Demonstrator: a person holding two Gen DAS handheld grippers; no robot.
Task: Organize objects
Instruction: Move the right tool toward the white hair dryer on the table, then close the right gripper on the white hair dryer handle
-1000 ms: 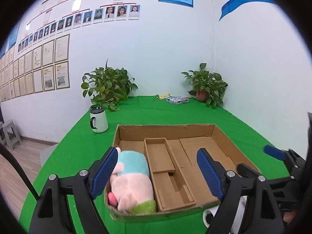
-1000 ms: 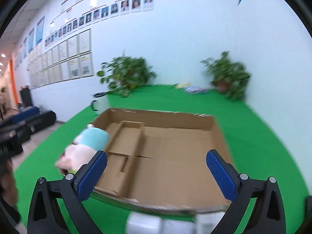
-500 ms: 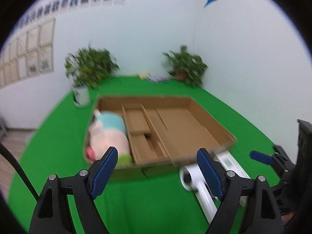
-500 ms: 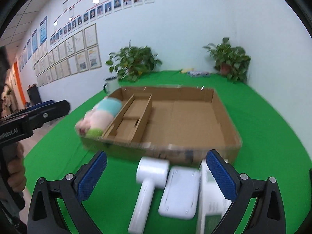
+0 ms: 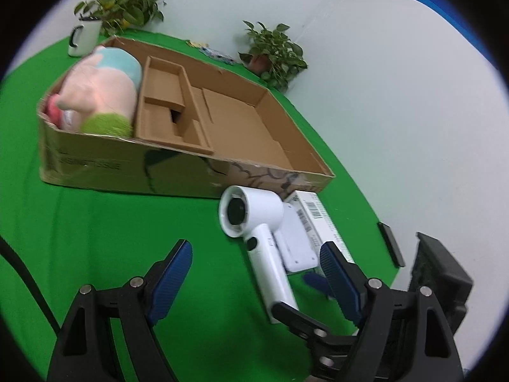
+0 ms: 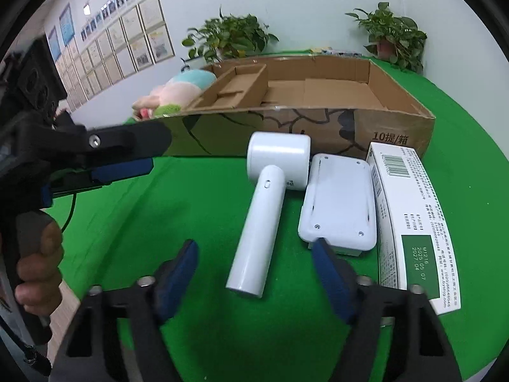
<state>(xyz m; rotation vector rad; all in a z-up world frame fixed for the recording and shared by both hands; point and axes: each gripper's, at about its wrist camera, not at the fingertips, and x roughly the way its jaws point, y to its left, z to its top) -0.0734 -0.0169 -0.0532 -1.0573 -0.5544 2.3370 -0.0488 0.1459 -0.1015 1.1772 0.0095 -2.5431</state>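
A white hair dryer [image 6: 270,191] lies on the green table in front of a cardboard box [image 6: 305,127]. Beside it lie a flat white device [image 6: 338,200] and a white carton with a barcode [image 6: 407,210]. A plush toy [image 5: 101,89] sits in the box's left compartment [image 5: 47,146]. My right gripper [image 6: 254,267] is open, its fingers either side of the dryer's handle end. My left gripper [image 5: 254,273] is open and empty, just in front of the dryer [image 5: 257,229]. The left gripper also shows at the left of the right wrist view [image 6: 121,156].
A white mug [image 5: 83,38] and a potted plant [image 5: 121,3] stand behind the box at the back left. A second plant [image 5: 273,54] stands in the back corner. A divider insert [image 5: 168,108] splits the box. The table edge [image 5: 375,210] curves round to the right.
Both grippers have pulled back from over the box and dropped low toward the table. The hair dryer, flat device and carton have come into close view. Both stay open.
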